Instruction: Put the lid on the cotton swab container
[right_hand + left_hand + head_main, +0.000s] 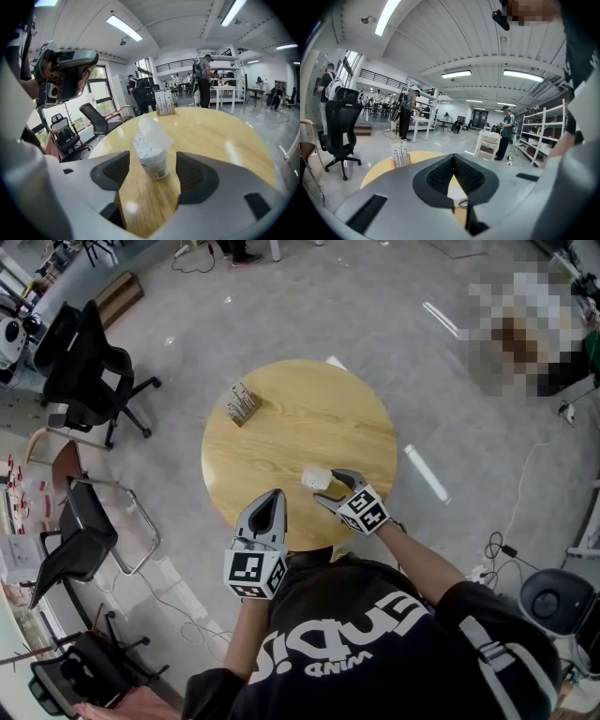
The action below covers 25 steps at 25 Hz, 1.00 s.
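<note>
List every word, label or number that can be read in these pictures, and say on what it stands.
No text reads with certainty.
Person's black shirt: big white letters, upside down and creased, unreadable.
Cotton swab container: label print too blurred.
Card in wooden holder: marks too small.
Left gripper, right gripper: carry square markers only, no letters.

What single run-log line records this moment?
left hand-held gripper: shut, empty | right hand-held gripper: open, at cotton swab container | lid: tilted up, not closed
</note>
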Available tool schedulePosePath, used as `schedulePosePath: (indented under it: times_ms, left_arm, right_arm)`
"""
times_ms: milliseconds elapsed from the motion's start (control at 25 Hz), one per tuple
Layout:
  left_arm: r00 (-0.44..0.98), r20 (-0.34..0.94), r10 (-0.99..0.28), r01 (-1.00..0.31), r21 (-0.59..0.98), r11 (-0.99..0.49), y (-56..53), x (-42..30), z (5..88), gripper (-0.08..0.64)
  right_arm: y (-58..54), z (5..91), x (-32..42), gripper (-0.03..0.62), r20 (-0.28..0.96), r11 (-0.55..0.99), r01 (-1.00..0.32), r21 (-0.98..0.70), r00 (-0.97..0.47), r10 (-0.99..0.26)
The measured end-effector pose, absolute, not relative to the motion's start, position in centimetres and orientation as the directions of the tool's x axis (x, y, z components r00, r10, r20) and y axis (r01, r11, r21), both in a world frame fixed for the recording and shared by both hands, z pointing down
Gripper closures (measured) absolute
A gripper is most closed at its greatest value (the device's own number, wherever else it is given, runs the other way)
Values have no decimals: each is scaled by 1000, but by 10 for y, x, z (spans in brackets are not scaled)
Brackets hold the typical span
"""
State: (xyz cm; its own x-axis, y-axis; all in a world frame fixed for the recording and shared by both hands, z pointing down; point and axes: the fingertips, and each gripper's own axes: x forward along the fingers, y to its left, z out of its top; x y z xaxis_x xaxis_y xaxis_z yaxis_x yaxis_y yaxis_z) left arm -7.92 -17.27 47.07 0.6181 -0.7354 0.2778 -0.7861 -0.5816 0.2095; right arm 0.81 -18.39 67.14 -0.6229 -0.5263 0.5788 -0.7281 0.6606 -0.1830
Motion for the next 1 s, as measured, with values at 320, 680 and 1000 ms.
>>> schedulePosePath:
  times_ms: [320,680,1000]
  left_arm:
    - [609,286,-740,-793,205,-574,-178,-83,472,549]
    - [603,295,-741,-798,205,-567,-182,-84,473,549]
    - [600,301,-741,-800,200,-566,-185,-83,474,549]
  right_arm:
    - [-191,683,0,290,598,676,-712,-188,-629,-496]
    - [-193,691,0,310,613,677,-710,-192,-626,-482]
    - [-190,695,-2,356,613,690,-700,-187,-632,-475]
